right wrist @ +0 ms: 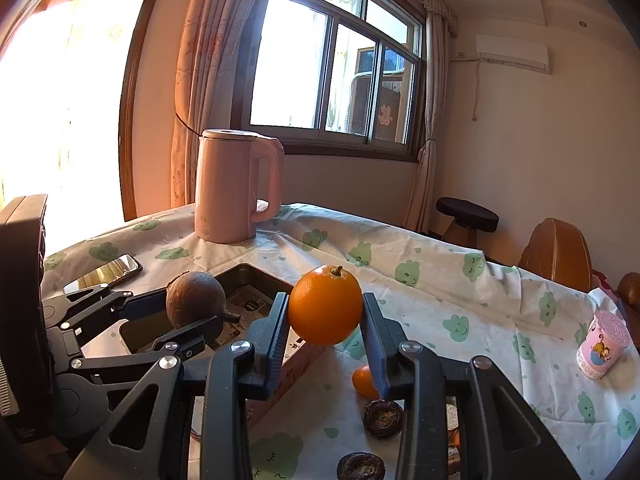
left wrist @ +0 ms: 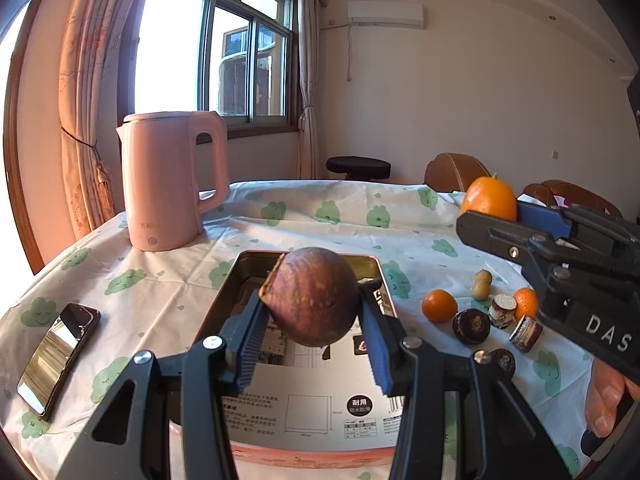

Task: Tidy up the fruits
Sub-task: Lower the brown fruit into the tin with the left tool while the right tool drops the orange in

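While the left gripper [left wrist: 316, 320] clamps a brown fruit [left wrist: 314, 296] above the metal tin [left wrist: 248, 258], long axis tilted, the right gripper [right wrist: 326, 312] pinches an orange [right wrist: 325, 305], stem up, over the table [right wrist: 440, 292].

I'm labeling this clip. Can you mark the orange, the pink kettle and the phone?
orange [right wrist: 325, 306]: right wrist view, middle of its peel.
pink kettle [left wrist: 160, 184]: left wrist view, body below the lid.
phone [left wrist: 58, 356]: left wrist view, centre of its screen.
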The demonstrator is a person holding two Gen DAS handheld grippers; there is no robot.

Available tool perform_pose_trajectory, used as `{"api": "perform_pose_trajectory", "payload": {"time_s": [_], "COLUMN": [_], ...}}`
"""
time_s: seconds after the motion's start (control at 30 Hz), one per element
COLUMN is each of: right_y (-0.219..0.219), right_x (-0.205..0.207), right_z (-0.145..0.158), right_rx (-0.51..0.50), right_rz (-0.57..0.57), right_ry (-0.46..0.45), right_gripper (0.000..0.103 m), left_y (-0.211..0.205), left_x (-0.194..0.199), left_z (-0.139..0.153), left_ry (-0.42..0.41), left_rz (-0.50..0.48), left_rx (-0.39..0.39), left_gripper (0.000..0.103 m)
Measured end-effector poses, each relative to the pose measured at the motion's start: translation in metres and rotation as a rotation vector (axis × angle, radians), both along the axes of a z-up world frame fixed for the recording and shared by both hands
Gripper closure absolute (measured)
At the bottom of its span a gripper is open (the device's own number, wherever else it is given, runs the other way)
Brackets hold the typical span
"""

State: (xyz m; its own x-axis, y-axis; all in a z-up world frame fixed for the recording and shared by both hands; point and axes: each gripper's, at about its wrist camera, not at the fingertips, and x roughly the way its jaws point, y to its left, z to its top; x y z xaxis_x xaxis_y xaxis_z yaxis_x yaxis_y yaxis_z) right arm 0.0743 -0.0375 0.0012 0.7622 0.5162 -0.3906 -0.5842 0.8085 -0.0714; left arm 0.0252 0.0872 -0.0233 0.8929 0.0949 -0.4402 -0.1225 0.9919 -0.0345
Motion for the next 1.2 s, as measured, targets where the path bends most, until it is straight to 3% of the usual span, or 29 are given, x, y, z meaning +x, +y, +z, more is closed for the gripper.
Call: {"api": "perform_pose_trajectory", "payload": {"time_s": [1.2], "right_y": [0.064], "right_x": [0.031], "right_z": [-0.032], "right_rx": [-0.042], "right_rz": [0.046], "right_ry": [0.110], "right_gripper": [0.066], "left_y": [0.044], "left_x": [0.028], "left_z": [-0.011], "left_ry": [0.096], "left_rz": [0.051], "left_rx": [0.006], "left_gripper": [0.056]}}
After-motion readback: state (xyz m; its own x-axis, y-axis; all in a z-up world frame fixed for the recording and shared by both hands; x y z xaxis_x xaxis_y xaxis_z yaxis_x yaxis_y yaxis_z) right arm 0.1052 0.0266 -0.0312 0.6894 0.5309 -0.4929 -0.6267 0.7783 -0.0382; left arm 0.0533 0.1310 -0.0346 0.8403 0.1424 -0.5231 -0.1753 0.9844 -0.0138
